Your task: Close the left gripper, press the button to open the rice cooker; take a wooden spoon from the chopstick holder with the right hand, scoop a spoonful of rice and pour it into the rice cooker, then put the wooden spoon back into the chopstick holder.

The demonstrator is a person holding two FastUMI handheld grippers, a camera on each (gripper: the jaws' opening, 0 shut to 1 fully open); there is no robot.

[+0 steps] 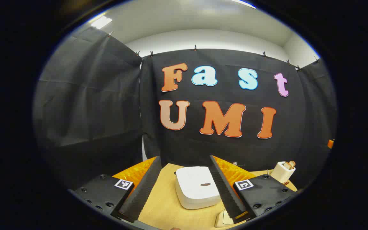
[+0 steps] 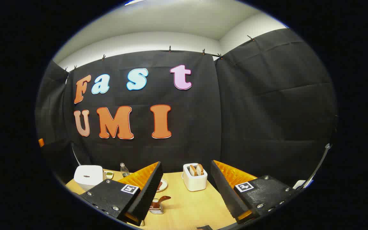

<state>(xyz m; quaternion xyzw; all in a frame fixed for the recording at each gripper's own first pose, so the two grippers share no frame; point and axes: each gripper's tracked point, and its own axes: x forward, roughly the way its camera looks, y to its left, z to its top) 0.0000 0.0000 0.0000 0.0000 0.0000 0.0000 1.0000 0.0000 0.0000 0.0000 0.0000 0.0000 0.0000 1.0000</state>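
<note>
In the left gripper view the left claw (image 1: 184, 187) stands wide open above the wooden table (image 1: 161, 204), holding nothing. The white rice cooker (image 1: 196, 187) sits on the table directly ahead, framed between the two fingers and a little nearer the right-hand one, whose inner edge overlaps the cooker's side in the picture; whether they touch cannot be told. The cooker's lid is down, with a small dark mark on its top. Farther off to the right, near the table's back edge, stands a white toaster (image 1: 283, 172) with bread in it. In the right gripper view the right claw (image 2: 185, 191) is likewise spread wide and empty over the table. The toaster (image 2: 195, 177) stands between its fingers, well ahead of the tips, with two slices upright in its slots. The rice cooker (image 2: 88, 176) lies far to the left of this claw, beyond its left finger, with a small bottle (image 2: 124, 169) near it. Just beside the left finger, low in the view, a brown curved handle (image 2: 162, 200) rises from a small metal holder (image 2: 156, 208) on the table.
</note>
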